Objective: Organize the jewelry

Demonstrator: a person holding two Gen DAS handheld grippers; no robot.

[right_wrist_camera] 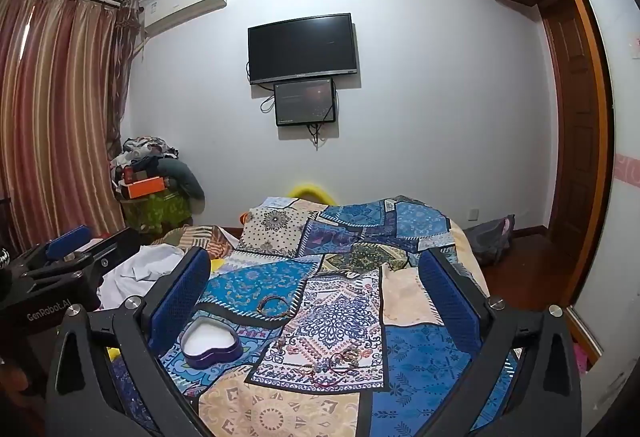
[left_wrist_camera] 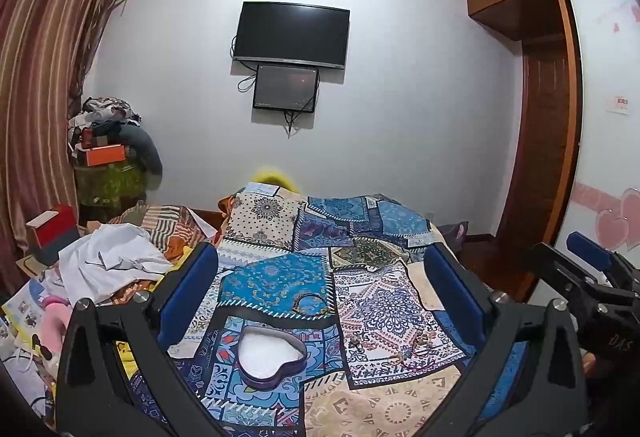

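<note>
Both tools wide open and empty, left tool (left_wrist_camera: 320, 289) and right tool (right_wrist_camera: 316, 289) hovering over the bed (right_wrist_camera: 280, 409). Heart box (right_wrist_camera: 211, 343) sits mid-bed, bracelets (right_wrist_camera: 340, 359) just beside it. I'd pinch one bracelet by its rim, not the pile.

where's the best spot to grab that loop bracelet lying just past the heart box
Pinch the bracelet across its near arc, coming from above with the right gripper, whose jaws stand open. It lies flat on the patchwork cover, so only the thin band offers purchase. That side probably also keeps clear of the heart box.
</note>
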